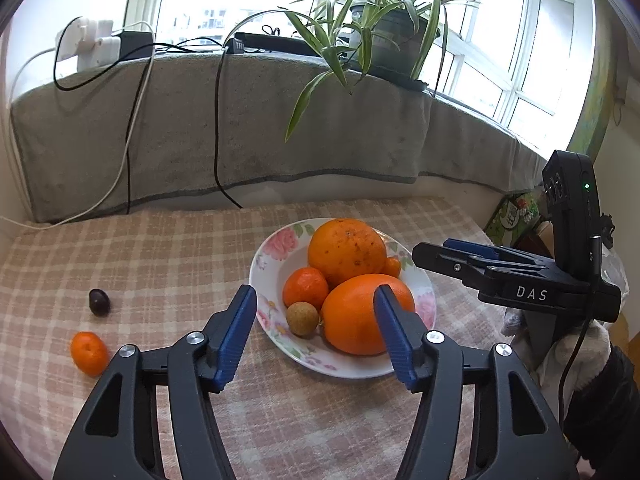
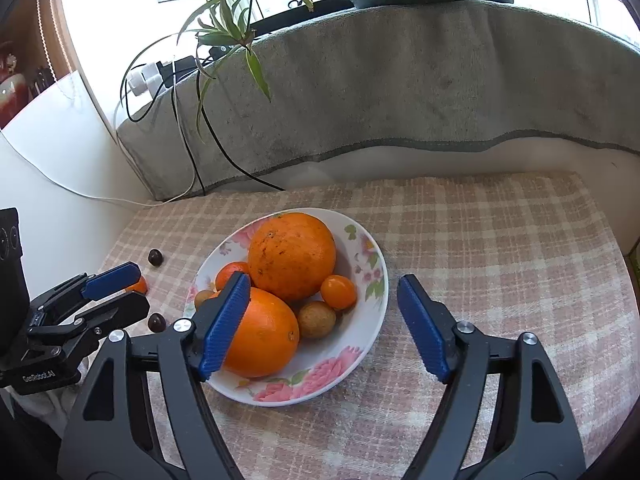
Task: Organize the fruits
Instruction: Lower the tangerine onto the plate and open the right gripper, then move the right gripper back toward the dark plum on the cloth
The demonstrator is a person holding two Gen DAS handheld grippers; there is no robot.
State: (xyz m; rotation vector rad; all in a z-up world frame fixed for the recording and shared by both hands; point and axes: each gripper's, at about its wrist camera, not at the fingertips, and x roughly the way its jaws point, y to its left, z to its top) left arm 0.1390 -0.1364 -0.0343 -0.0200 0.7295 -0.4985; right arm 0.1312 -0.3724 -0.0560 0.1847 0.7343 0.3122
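A floral white bowl on the checked cloth holds two big oranges, a mandarin, a small kumquat and brown longans. A loose mandarin and a dark round fruit lie on the cloth to the left; a second dark fruit lies near the bowl. My left gripper is open and empty above the bowl's near-left rim. My right gripper is open and empty over the bowl.
A grey towel-draped windowsill stands behind the table with a spider plant, power strips and hanging cables. Boxes and clutter sit at the table's right end.
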